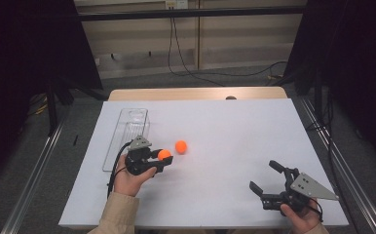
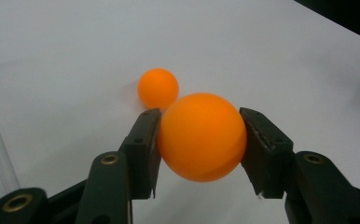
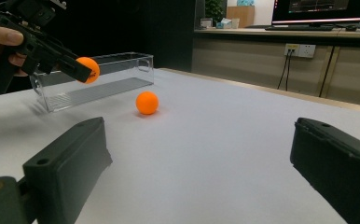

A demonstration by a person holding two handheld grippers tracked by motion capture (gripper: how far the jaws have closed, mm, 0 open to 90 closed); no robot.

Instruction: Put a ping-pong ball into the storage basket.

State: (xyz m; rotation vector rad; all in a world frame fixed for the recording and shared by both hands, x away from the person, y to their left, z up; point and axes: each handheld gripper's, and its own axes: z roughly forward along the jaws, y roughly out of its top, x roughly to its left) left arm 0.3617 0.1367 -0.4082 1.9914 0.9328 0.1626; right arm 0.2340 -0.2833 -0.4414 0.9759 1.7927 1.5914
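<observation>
My left gripper [image 1: 163, 157] is shut on an orange ball [image 1: 164, 154] and holds it just above the white table top, right of a clear plastic box. The left gripper view has this held ball [image 2: 201, 136] pinched between the two black jaws. A second orange ball [image 1: 181, 146] rests on the sheet a little beyond and to the right of the held one; it also lies past the jaws [image 2: 158, 87]. My right gripper [image 1: 263, 175] stands open near the front right of the table, nothing between its jaws. From the right gripper view the loose ball [image 3: 147, 102] sits ahead, with the left gripper [image 3: 82, 70] and its ball [image 3: 89, 69] hovering before the box.
A long clear plastic box [image 1: 126, 137] lies on the left part of the white sheet [image 1: 225, 136], open side up. The wooden table edge [image 1: 196, 93] runs along the back. Cables lie on the floor behind the table.
</observation>
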